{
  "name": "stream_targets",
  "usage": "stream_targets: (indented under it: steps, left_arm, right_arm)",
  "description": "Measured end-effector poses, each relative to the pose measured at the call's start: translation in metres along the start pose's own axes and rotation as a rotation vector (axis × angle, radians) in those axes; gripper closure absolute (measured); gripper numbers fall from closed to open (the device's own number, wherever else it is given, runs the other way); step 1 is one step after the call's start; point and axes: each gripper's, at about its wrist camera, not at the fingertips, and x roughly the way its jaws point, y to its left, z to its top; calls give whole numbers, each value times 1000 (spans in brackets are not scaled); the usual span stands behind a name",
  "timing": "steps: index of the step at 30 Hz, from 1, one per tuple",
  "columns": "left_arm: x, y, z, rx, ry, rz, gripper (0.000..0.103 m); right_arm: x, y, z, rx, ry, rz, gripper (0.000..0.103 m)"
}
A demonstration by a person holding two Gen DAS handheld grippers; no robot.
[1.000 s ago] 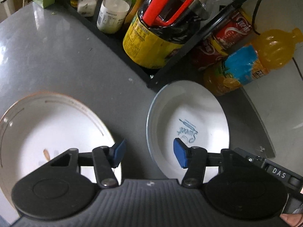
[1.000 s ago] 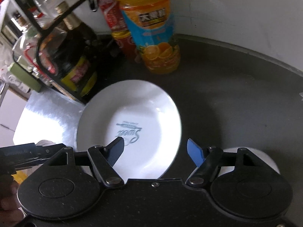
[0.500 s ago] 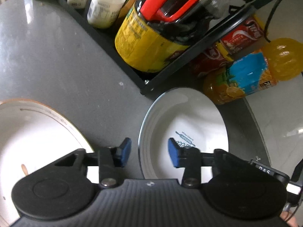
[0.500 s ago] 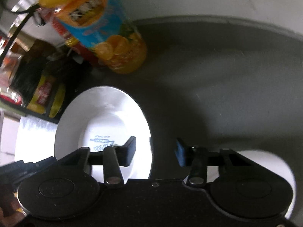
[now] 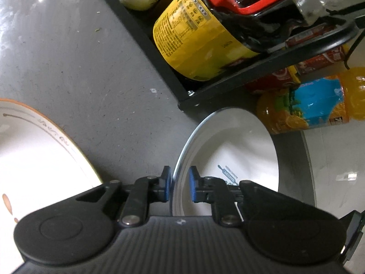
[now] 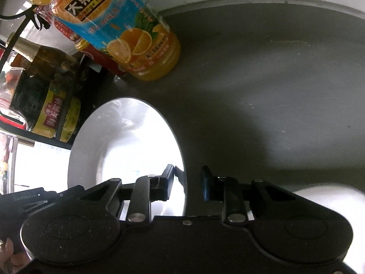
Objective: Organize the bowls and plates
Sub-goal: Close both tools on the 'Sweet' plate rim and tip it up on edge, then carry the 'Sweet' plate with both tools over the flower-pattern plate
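The bowl sits on the grey bench, near the black rack and the juice bottle, toward the back edge by the wall. The left gripper straddles the bowl's left rim, its blue pads nearly pressed together but with slight gaps showing either side of the rim, so the pinch looks not quite made. The right gripper straddles the opposite rim, spread a little wider; its inner pad is at the rim, the outer one stands clear.

The rim is thin, glazed and slanted, so I judge either pad could slide off as it tightens. If one side bites first, the bowl may tip or skate into the bottle or rack. A plate lies to the left, well apart; a white dish lies behind the right gripper.
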Motion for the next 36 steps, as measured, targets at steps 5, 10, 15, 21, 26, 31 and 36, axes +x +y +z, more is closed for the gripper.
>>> stream_targets:
  steps: [5,10,15,21,26,31,36]
  left_arm:
    - [9,1,2,1,19,5,91]
    - [15,5,4,-30,29,-18,93]
    - [11,6,7,-2,34,-25,93]
    - [4,5,16,59,60,-59,93]
    - [-7,5,25,119,105,-88,93]
    - [-22,4,33,189,125,-116,93]
    - [-42,4,35,253,134,-137,93]
  right_arm:
    - [3,-3,4,41,-6,31,86]
    - [3,-1,-1,33,-22,24,88]
    - [-5,5,-5,32,-51,33,93]
    - [-29,11,-25,85,-100,24,98]
    - [-45,23,-46,133,-147,3,98]
    - [-59,36,-68,186,-204,-11,98]
    - [-76,54,-91,212,-258,-20,98]
